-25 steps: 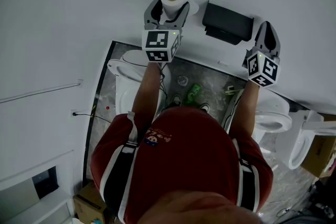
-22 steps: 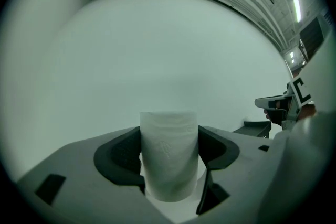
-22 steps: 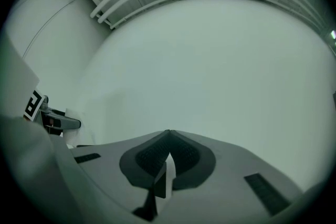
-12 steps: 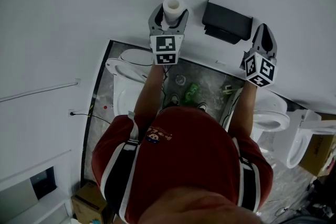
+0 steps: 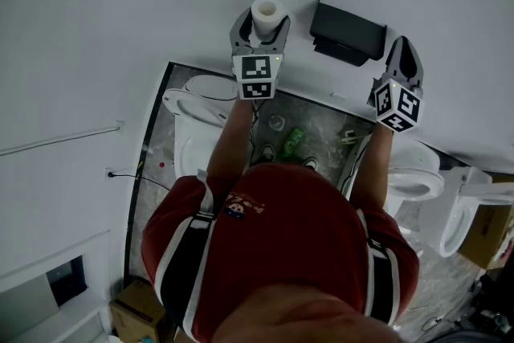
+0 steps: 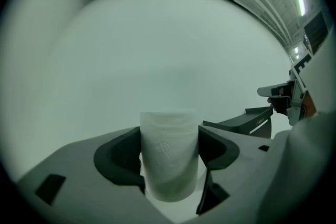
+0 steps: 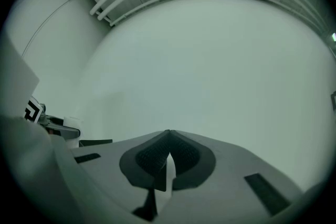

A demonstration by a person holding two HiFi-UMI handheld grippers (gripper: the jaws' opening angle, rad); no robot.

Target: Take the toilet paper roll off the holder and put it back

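A white toilet paper roll (image 5: 265,11) stands upright between the jaws of my left gripper (image 5: 263,20), close to the pale wall. In the left gripper view both dark pads (image 6: 122,157) press on the sides of the roll (image 6: 169,131), so the left gripper (image 6: 169,153) is shut on it. The black holder (image 5: 347,34) is fixed to the wall just right of the roll, and its edge (image 6: 247,122) shows in the left gripper view. My right gripper (image 5: 404,46) hangs right of the holder, shut and holding nothing (image 7: 168,136).
Below on the marbled floor stand a white toilet (image 5: 197,104) at the left and another toilet (image 5: 418,181) at the right. A green bottle (image 5: 294,142) lies between the person's feet. A cardboard box (image 5: 490,233) is at the far right.
My left gripper has sunk a little along the wall with the roll and shifted slightly toward the holder. The right gripper has kept its place.
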